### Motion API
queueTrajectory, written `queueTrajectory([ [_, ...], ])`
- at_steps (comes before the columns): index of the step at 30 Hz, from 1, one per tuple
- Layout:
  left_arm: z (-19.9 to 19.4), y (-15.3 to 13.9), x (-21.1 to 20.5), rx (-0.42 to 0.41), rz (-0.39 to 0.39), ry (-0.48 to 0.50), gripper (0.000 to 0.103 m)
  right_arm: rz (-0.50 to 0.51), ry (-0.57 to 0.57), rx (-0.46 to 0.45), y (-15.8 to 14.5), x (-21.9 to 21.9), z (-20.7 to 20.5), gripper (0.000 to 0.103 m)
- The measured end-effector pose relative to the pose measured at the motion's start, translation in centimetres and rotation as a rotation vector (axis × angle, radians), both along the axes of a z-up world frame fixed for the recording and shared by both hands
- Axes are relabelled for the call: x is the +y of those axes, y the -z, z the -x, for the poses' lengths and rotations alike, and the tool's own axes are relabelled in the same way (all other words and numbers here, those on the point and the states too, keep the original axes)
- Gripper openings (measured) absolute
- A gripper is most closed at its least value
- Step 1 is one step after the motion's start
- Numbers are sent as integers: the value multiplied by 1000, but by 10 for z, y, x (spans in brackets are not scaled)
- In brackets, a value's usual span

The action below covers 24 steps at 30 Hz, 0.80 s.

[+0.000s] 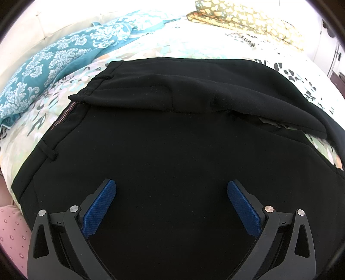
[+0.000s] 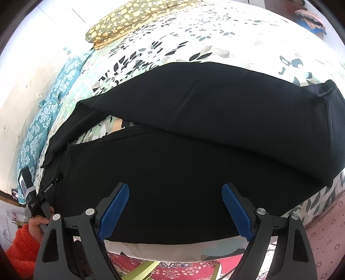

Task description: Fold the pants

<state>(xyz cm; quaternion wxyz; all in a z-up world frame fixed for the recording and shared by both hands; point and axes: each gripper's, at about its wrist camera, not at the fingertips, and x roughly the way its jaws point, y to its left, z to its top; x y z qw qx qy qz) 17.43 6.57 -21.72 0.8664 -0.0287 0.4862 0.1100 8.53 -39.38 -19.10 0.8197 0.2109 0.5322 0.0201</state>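
Observation:
Black pants (image 1: 172,137) lie spread on a floral bedsheet (image 1: 183,43). The waistband with a belt loop (image 1: 48,151) is at the left in the left wrist view. The far leg is partly folded over, with a strip of sheet showing between the two legs. My left gripper (image 1: 171,189) is open and empty just above the seat of the pants. The right wrist view shows the two legs (image 2: 194,150) running to the right. My right gripper (image 2: 175,192) is open and empty above the near leg by the bed's front edge. The left gripper's body (image 2: 32,198) shows at far left there.
A teal patterned blanket (image 1: 49,64) lies bunched at the back left. A yellow-patterned pillow (image 1: 243,15) sits at the back. The bed's front edge (image 2: 172,251) drops to a red patterned rug (image 2: 172,269). A pink spotted cloth (image 1: 13,232) hangs at the bed's side.

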Motion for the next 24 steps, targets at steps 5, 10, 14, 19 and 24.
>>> queueTrajectory([
  [5,0,0,0,0,0,0,103,-2,14,-2,-1,-2,1,88],
  [10,0,0,0,1,0,0,103,10,34,-17,-5,-7,5,88],
  [14,-1,0,0,6,1,0,103,-7,67,-24,-7,-18,15,88],
  [19,-3,-1,1,5,-4,-2,103,-106,143,-27,1,-40,26,88],
  [24,-3,0,1,3,-7,-2,103,-222,273,-61,12,-71,28,88],
])
